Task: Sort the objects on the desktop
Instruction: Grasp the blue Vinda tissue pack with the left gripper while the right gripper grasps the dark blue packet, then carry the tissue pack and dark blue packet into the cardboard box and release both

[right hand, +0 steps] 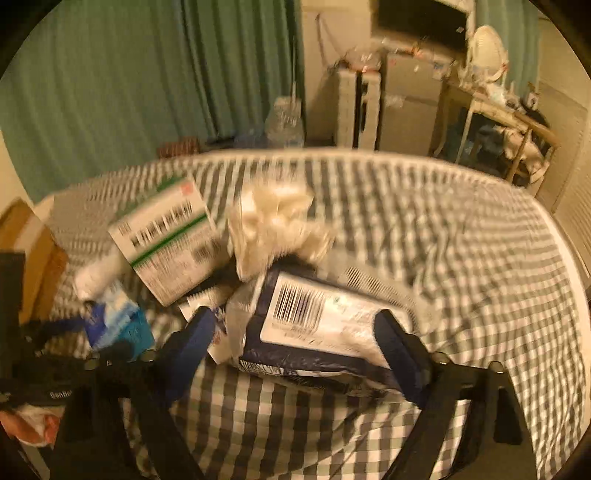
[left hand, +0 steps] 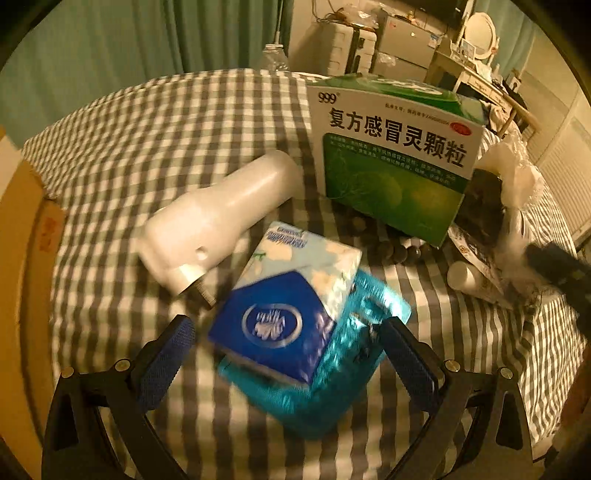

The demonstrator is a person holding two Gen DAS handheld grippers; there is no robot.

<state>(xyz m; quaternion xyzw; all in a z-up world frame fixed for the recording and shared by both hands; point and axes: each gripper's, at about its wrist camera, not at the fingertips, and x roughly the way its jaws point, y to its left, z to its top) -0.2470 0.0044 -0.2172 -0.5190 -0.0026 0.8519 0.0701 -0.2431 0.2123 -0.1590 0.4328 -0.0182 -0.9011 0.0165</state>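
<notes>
L tongs [left hand: 288, 343] wide around tissue pack [left hand: 280, 317]: light, soft, I'd pinch its sides gently. R tongs [right hand: 299, 339] wide around crinkly pouch [right hand: 321, 332], slippery imo.

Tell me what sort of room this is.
Probably a bedroom in a home: green curtains, a dressing table with a round mirror, and a checked cloth strewn with household items such as a cold-medicine box.

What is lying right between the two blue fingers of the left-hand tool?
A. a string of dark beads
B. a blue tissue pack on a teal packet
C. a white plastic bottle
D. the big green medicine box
B: in the left wrist view the blue tissue pack rests on a teal packet, between the open left tool.
</notes>
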